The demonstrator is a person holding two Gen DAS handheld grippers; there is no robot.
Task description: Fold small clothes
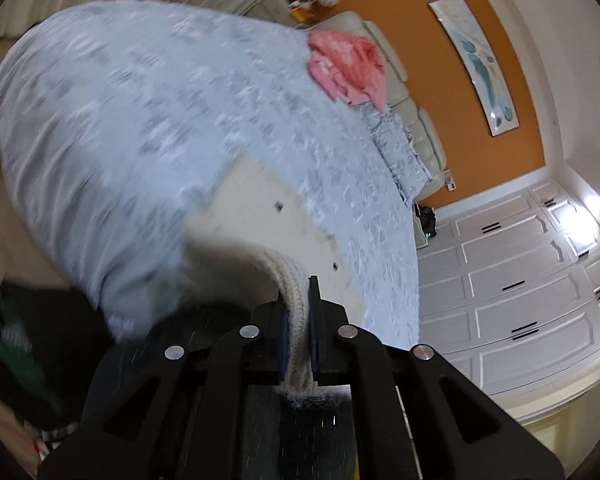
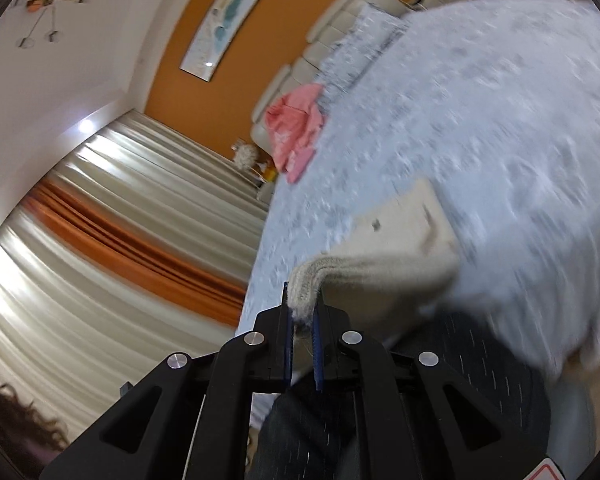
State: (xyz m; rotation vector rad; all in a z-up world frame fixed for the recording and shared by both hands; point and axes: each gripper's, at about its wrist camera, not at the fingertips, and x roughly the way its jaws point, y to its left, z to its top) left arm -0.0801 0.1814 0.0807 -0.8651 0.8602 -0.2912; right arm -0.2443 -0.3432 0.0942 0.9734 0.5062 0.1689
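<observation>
My left gripper (image 1: 298,312) is pinched on a ribbed hem of the cream knit garment (image 1: 272,216). The knit edge passes between the two pads and runs down through the gap toward the camera. From the jaws the fabric arches up and left, then spreads flat onto the bedspread (image 1: 140,120). Small dark marks, possibly buttons, show on the flat part of the garment; motion blur prevents a firm identification.

My right gripper (image 2: 302,312) is likewise clamped on a thick corner of the same cream knit garment (image 2: 400,240). The knit bunches above the blue pads (image 2: 287,320) and only its frayed lower edge sits between them. The fabric rises from the jaws and extends right, lying over the near edge of the bed.

The garment lies on the near part of the light blue patterned bedspread (image 2: 480,100), lifted at both gripped ends. Both views are tilted and blurred.

A crumpled pink garment (image 1: 346,68) rests on the far part of the bed, well apart from the cream one, near the padded cream headboard (image 1: 404,92). Pillows in matching blue fabric (image 1: 400,152) lie against that headboard.

Beyond the bed, an orange wall carries a long framed picture (image 1: 476,64). White panelled wardrobe doors (image 1: 520,280) show in the left wrist view. Cream and orange curtains (image 2: 120,208) show in the right wrist view, with a branching ceiling lamp (image 2: 48,0) above.
</observation>
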